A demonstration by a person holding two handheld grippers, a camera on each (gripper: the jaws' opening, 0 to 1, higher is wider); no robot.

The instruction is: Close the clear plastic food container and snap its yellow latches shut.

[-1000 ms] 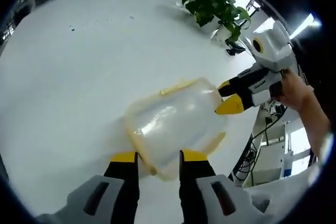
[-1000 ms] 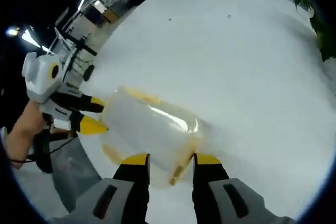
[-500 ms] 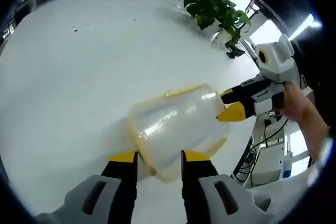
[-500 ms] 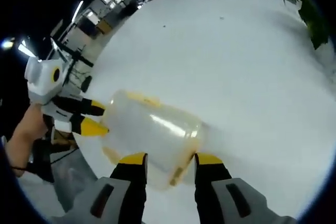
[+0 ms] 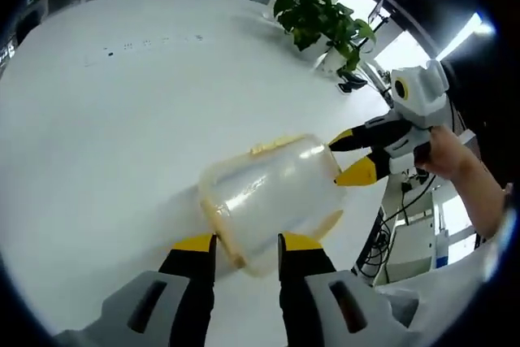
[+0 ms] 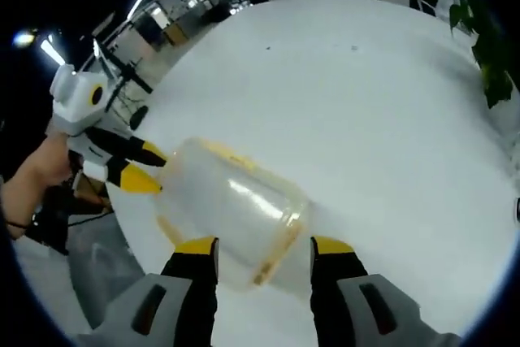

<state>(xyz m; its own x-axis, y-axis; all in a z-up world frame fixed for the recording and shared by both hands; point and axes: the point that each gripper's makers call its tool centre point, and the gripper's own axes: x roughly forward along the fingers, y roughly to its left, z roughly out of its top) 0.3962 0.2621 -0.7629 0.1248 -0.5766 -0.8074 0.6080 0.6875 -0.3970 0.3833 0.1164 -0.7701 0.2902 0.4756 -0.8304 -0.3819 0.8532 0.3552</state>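
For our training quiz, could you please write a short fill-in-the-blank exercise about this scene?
1. The clear plastic food container rests on a ____ table.
2. Its latches are coloured ____.
3. A potted ____ stands at the table's far edge.
4. Both grippers have jaw tips coloured ____.

Missing words: white; yellow; plant; yellow

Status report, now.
Both hand-held grippers open, left and right bracketing opposite ends of the clear container. Yellow latch state unclear. Nothing in the way.
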